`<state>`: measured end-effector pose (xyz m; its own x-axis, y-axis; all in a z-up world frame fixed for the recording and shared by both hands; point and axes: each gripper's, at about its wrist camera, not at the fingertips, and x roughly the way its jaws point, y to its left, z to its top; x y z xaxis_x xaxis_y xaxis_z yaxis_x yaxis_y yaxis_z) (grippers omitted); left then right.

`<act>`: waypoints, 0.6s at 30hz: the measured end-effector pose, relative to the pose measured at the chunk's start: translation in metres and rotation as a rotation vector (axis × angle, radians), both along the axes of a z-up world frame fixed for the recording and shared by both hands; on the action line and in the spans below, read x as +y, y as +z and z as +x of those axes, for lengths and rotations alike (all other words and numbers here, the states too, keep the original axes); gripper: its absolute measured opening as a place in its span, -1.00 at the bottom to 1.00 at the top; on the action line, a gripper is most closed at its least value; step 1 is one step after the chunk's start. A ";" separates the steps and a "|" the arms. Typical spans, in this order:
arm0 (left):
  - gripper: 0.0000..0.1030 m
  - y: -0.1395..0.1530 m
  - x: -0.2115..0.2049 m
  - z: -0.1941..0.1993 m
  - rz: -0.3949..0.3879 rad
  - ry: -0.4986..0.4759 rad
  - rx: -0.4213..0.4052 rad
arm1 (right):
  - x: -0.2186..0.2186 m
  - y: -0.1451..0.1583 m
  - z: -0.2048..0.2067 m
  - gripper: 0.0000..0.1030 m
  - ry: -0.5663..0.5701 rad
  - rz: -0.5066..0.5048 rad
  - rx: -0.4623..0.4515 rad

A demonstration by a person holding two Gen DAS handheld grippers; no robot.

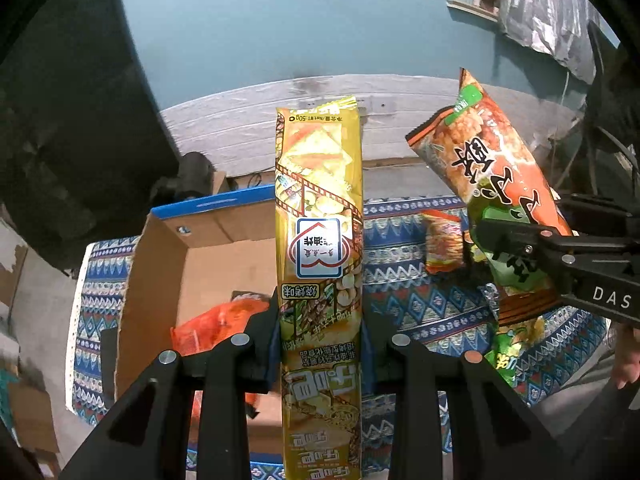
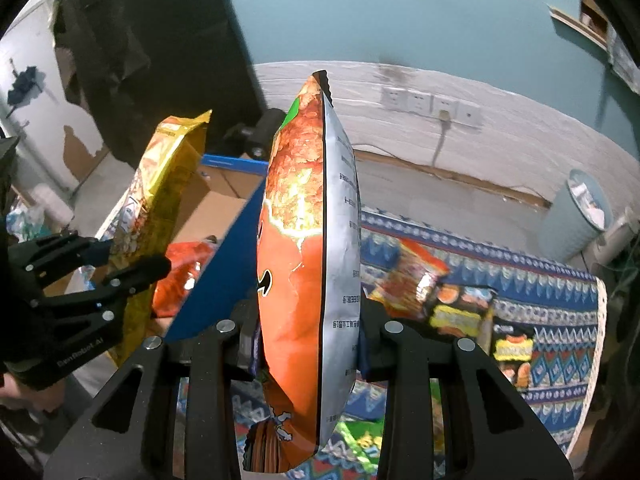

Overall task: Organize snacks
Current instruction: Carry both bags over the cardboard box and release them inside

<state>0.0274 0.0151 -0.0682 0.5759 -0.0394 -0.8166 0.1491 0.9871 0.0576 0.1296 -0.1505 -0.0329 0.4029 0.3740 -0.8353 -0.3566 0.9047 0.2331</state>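
Now the left gripper [image 1: 320, 344] pinches a yellow snack bag [image 1: 320, 208] — the right gripper [image 2: 308, 336] pinches an orange one [image 2: 296, 240] (both lifted above the cardboard box [image 1: 160, 272]).

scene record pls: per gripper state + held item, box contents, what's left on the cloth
left gripper: shut on yellow snack bag, held upright
right gripper: shut on orange snack bag, held upright, edge-on to its own camera
cardboard box: open, blue-edged flaps, one orange-red packet inside
patterned cloth: several snack packets lie on it, including an orange packet and a dark packet
both held bags: clear of the cloth
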 end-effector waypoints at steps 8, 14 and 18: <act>-0.39 0.000 0.036 0.001 0.000 0.063 -0.007 | 0.048 0.002 0.009 -0.37 0.069 0.007 -0.001; -0.39 -0.004 0.069 0.001 -0.007 0.119 -0.004 | 0.084 -0.002 0.016 -0.37 0.119 0.005 0.008; -0.39 -0.011 0.088 0.002 -0.018 0.153 0.012 | 0.107 -0.008 0.021 -0.37 0.152 -0.001 0.021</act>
